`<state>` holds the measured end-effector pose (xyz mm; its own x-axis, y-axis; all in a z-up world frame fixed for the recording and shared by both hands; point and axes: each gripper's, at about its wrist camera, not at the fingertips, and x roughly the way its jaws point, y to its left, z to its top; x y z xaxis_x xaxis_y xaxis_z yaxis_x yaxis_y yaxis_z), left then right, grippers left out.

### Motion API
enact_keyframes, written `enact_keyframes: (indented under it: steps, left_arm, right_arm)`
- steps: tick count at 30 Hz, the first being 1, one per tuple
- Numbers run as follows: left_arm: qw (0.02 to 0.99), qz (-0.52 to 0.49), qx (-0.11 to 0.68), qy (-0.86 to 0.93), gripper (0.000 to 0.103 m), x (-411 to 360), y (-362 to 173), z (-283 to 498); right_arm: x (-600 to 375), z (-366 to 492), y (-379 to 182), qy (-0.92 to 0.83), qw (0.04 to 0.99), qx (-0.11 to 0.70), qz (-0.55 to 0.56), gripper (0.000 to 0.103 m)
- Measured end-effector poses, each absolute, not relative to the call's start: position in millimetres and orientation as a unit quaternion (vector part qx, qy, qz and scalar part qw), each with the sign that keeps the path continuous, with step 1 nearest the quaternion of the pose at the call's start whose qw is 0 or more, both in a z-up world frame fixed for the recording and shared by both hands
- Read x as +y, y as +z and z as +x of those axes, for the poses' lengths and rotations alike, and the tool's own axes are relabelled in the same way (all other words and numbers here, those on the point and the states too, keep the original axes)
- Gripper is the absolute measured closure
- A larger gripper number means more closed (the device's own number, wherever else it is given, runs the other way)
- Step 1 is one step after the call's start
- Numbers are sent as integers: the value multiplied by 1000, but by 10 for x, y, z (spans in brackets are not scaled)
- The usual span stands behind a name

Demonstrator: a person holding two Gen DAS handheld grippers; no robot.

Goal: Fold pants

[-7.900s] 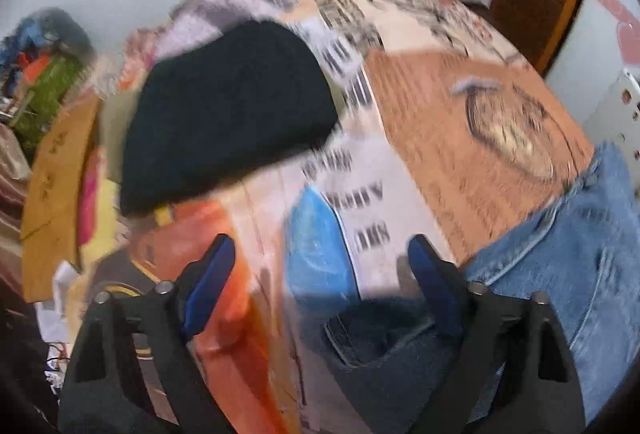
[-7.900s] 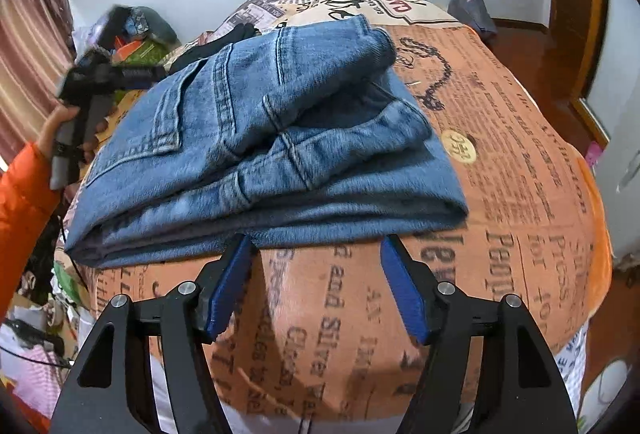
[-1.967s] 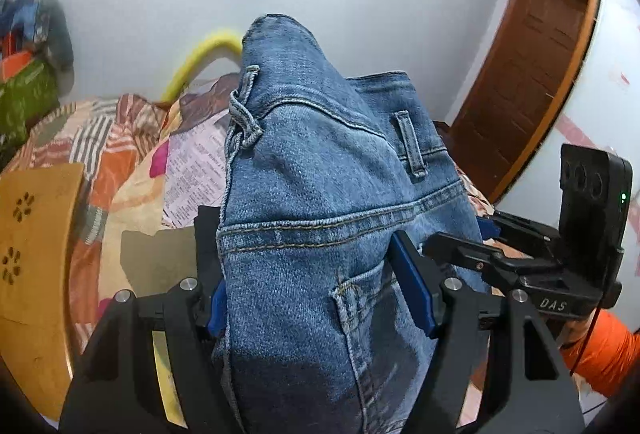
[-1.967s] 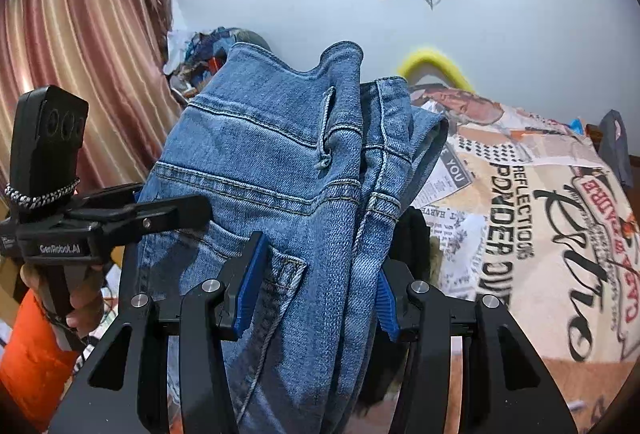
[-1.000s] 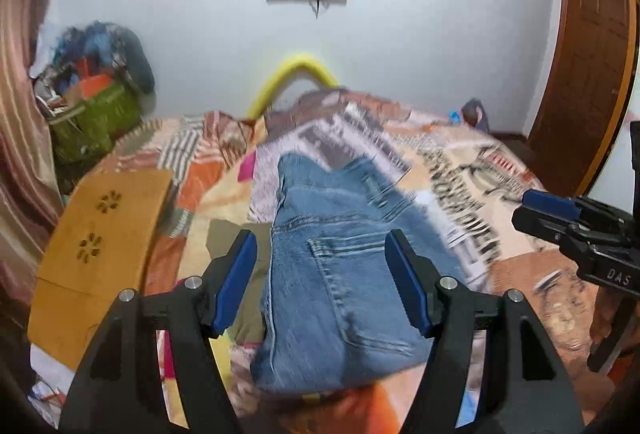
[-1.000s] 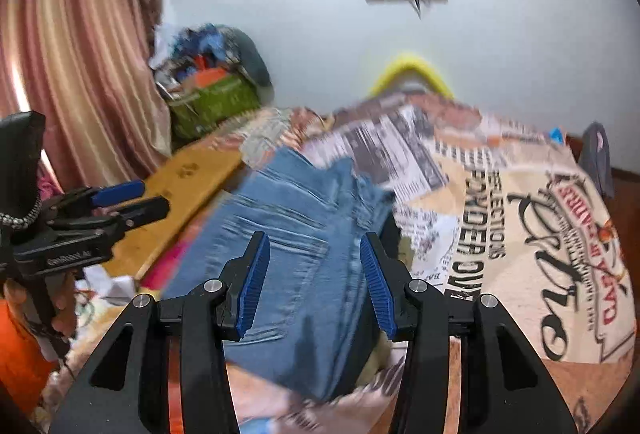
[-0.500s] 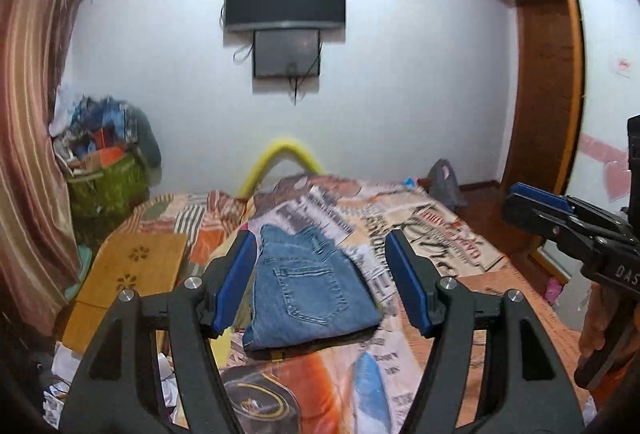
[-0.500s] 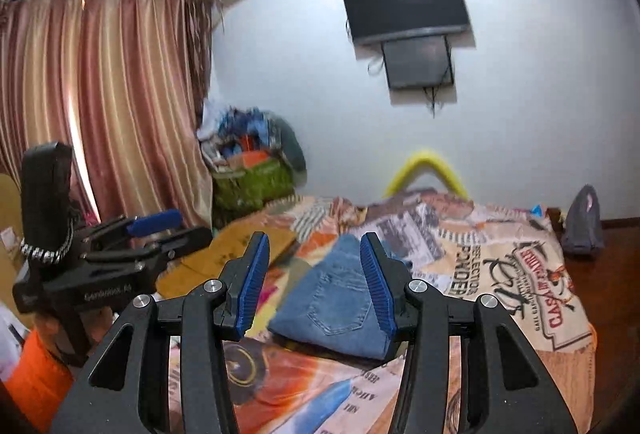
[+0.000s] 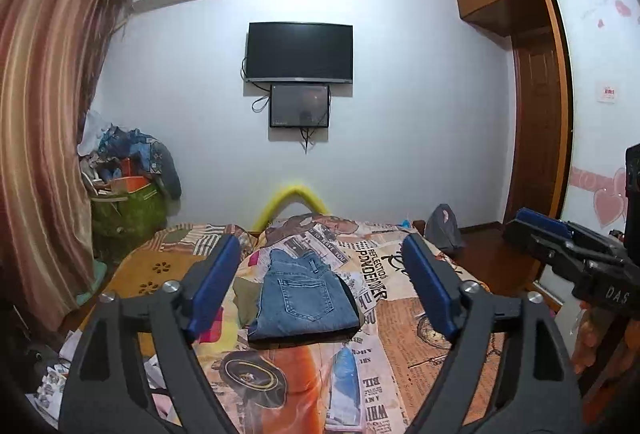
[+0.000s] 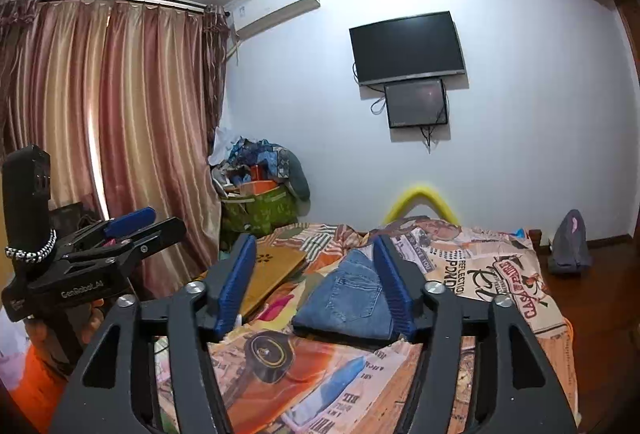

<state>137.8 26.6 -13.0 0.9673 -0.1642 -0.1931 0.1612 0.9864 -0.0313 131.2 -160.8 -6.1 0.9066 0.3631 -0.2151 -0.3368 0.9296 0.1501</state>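
Observation:
The blue jeans (image 9: 304, 298) lie folded into a flat rectangle in the middle of the bed, back pocket up; they also show in the right wrist view (image 10: 352, 302). My left gripper (image 9: 320, 290) is open and empty, held well back from the bed. My right gripper (image 10: 316, 286) is open and empty, also far from the jeans. Each gripper shows in the other's view, the right one (image 9: 560, 246) at the right edge, the left one (image 10: 120, 234) at the left.
The bed (image 9: 400, 334) has a newspaper-print cover. A yellow-brown board (image 9: 152, 274) lies at its left side, a cluttered green bag (image 9: 128, 210) behind it. A grey bag (image 9: 442, 226) sits on the floor at right. Wardrobe and door stand at right, curtains at left.
Both grippers set the folded jeans down on the bed, let go, and pulled far back and up. The view has widened a little more since half a second ago.

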Motion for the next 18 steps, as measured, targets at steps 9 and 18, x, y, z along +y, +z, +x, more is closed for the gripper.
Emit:
enact_keyframes:
  steps: [9,18]
  left_arm:
    - [992,-12,88,-89,1,254,-135,1174]
    - [992,-6,97,-81,1,187,-230,1225]
  right_arm:
    - [-1575,1203,-104,166,978,109,59,18]
    - [-1570,1086,-90,141,985,93,41,1]
